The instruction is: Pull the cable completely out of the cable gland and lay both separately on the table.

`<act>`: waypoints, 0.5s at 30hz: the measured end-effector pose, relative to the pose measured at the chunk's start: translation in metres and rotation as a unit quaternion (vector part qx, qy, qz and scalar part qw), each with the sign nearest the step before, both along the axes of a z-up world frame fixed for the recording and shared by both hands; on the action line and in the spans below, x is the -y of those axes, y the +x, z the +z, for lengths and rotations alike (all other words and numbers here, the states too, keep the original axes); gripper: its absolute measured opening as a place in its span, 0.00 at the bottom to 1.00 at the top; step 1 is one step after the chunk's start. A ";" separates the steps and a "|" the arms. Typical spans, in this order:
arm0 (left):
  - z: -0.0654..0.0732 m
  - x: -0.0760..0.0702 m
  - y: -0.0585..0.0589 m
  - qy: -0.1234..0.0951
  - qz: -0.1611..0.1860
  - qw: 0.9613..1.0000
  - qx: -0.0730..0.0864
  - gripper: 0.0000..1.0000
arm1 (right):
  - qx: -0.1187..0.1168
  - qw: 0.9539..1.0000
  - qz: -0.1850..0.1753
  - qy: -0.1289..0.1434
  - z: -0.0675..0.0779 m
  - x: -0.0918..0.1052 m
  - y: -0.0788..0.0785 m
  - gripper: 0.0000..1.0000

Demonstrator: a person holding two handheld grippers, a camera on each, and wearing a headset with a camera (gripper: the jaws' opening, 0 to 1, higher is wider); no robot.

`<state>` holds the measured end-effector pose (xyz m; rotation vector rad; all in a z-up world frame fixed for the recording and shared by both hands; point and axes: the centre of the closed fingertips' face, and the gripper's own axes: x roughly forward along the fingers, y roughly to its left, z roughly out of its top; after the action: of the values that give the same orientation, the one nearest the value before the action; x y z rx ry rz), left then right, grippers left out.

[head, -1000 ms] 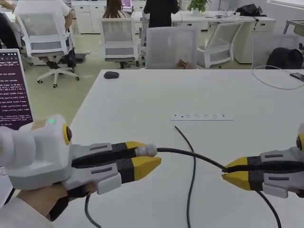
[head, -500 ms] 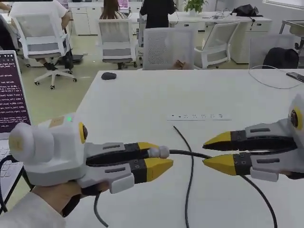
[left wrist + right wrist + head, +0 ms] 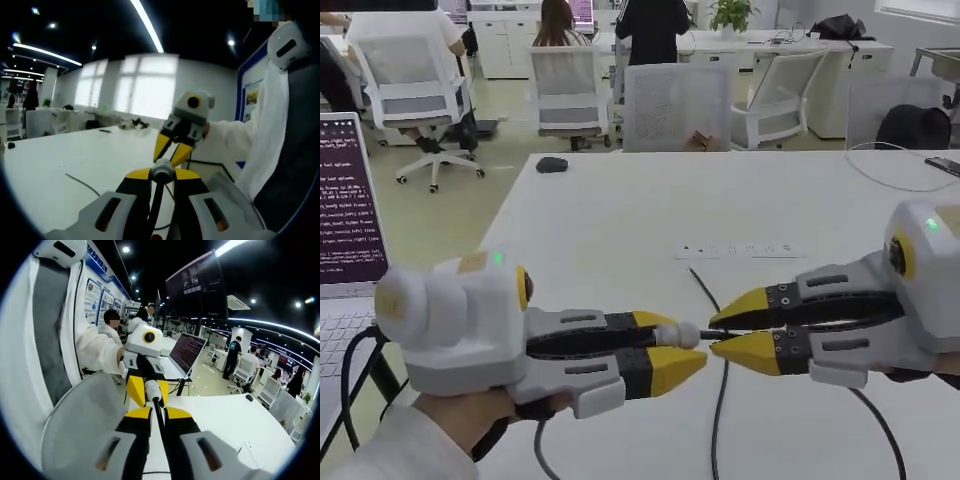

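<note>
Cable gland (image 3: pixel 677 335), a small pale plastic fitting, sits clamped between the jaws of my left gripper (image 3: pixel 688 342), held in the air above the near side of the white table (image 3: pixel 620 220). The black cable (image 3: pixel 717 415) is threaded through it and droops to the tabletop below. My right gripper (image 3: pixel 713 335) meets the left nose to nose, its jaws parted a little and straddling the cable just beside the gland's mouth, without clearly pinching it. I judge the gland to be light, hard and rather slick, so it wants a firm squeeze across its body. The cable looks thin, limp and rubbery, and will likely drag against the gland's seal. I would bite the cable close to the gland, where the free length is shortest and stiffest, then draw straight along its axis. A grip farther off would, I think, only let it stretch and flop.
</note>
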<state>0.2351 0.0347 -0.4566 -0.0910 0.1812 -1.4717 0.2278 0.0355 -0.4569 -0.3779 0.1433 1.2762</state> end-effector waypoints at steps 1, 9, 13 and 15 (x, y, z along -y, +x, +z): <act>0.000 0.000 0.000 0.000 0.000 1.000 0.000 0.17 | -0.001 1.000 0.001 0.000 -0.001 0.000 0.000 0.08; 0.000 0.001 -0.002 0.002 -0.004 1.000 0.000 0.17 | 0.000 1.000 0.005 0.003 -0.002 0.002 -0.001 0.05; -0.001 0.002 -0.002 0.005 -0.005 1.000 0.001 0.17 | -0.006 1.000 0.005 0.009 -0.002 0.002 -0.002 0.05; -0.002 0.002 -0.002 0.007 -0.004 1.000 0.003 0.17 | -0.005 1.000 0.005 0.007 -0.003 0.002 -0.002 0.05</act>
<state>0.2330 0.0331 -0.4585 -0.0758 0.1872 -1.4786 0.2255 0.0331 -0.4600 -0.3600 0.1403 1.2883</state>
